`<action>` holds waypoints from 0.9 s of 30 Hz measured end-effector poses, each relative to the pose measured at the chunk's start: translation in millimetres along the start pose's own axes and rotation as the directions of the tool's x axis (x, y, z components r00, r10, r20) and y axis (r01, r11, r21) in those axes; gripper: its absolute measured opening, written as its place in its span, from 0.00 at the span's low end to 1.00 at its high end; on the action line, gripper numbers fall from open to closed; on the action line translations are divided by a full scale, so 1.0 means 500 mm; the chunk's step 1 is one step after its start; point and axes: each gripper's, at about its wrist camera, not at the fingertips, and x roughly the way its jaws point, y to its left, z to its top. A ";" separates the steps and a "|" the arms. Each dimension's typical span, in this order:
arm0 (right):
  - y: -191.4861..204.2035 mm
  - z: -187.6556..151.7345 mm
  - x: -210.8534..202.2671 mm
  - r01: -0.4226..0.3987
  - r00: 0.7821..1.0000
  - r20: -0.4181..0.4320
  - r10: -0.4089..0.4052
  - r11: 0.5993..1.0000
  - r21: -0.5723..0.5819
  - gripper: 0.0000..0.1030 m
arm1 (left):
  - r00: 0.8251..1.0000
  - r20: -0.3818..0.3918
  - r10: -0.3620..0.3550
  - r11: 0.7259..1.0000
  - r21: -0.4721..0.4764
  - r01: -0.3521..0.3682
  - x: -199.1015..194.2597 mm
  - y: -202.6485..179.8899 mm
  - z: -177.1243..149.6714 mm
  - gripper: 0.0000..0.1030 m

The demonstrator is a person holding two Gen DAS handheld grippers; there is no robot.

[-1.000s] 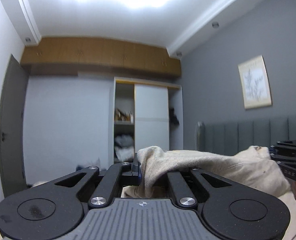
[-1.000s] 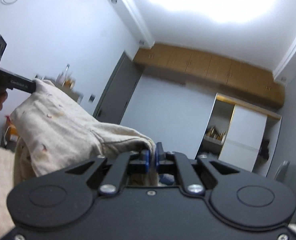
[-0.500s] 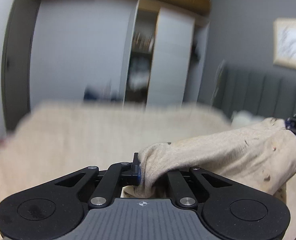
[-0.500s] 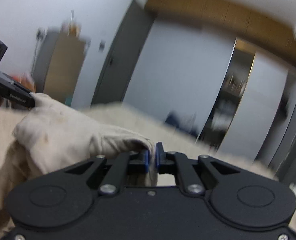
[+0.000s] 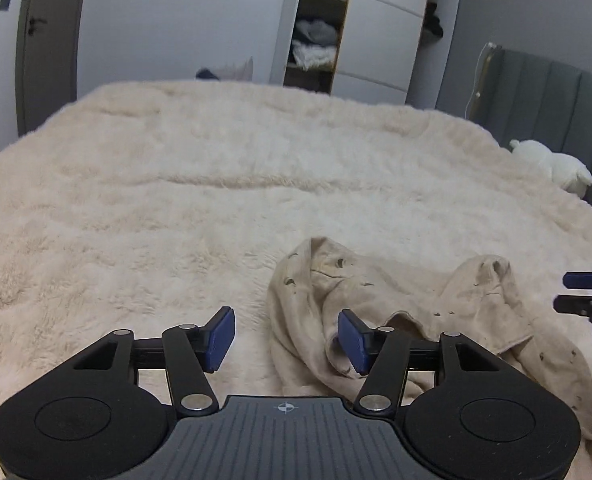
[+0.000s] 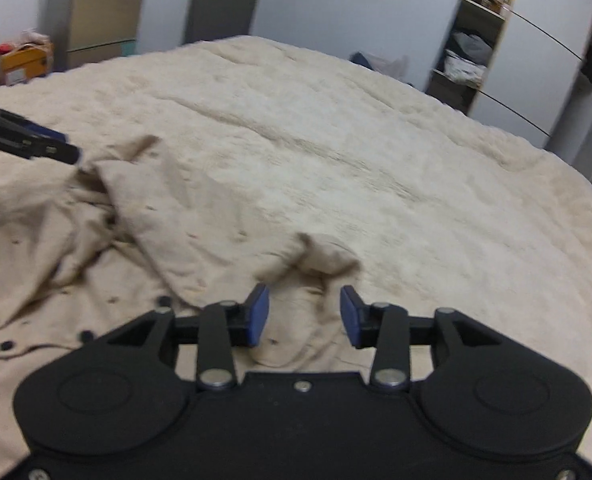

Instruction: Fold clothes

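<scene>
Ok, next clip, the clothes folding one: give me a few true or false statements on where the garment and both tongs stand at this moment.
1. Both tongs are open. True: the left tongs and the right tongs show a clear gap between their blue pads.
2. The beige garment hangs in the air between the tongs. False: it lies crumpled on the fluffy cream blanket.
3. The garment has dark buttons. True: they show in the right wrist view.
4. The wardrobe is fully shut. False: one section stands open, with folded items on its shelves.
5. A white plush toy lies by the headboard. True.
</scene>
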 end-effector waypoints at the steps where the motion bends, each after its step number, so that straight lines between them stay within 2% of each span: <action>1: 0.007 0.031 -0.006 -0.020 1.000 0.007 0.021 1.000 -0.020 0.60 | 1.000 0.003 -0.003 1.000 0.025 0.003 -0.002 -0.001 0.004 0.53; 3: 0.035 0.064 -0.005 -0.063 0.998 0.006 0.064 0.996 -0.065 0.63 | 1.000 0.020 -0.004 0.999 0.040 0.003 0.004 0.011 0.005 0.58; 6: 0.101 0.085 0.057 -0.089 0.995 -0.057 0.081 0.986 -0.141 0.61 | 1.000 0.006 -0.001 1.000 -0.007 0.001 0.021 0.051 -0.001 0.58; 10: 0.156 0.116 0.112 -0.073 0.994 -0.093 0.057 0.980 -0.185 0.55 | 1.000 -0.017 0.000 0.999 -0.042 -0.001 0.035 0.092 -0.010 0.58; 14: 0.179 0.146 0.155 -0.035 0.992 -0.126 0.003 0.968 -0.248 0.39 | 0.992 -0.059 0.109 0.994 0.037 -0.107 0.045 0.093 -0.020 0.63; 16: 0.184 0.155 0.166 -0.018 0.991 -0.131 -0.016 0.966 -0.258 0.35 | 0.992 -0.075 0.102 0.995 0.029 -0.100 0.046 0.096 -0.020 0.63; 22: 0.176 0.181 0.185 -0.005 0.983 -0.178 -0.044 0.963 -0.268 0.06 | 0.989 -0.123 0.078 0.997 0.006 -0.078 0.051 0.104 -0.023 0.63; 27: 0.154 0.205 0.230 0.024 0.977 -0.196 -0.086 0.953 -0.301 0.03 | 0.989 -0.141 0.053 0.999 0.000 -0.054 0.049 0.106 -0.026 0.64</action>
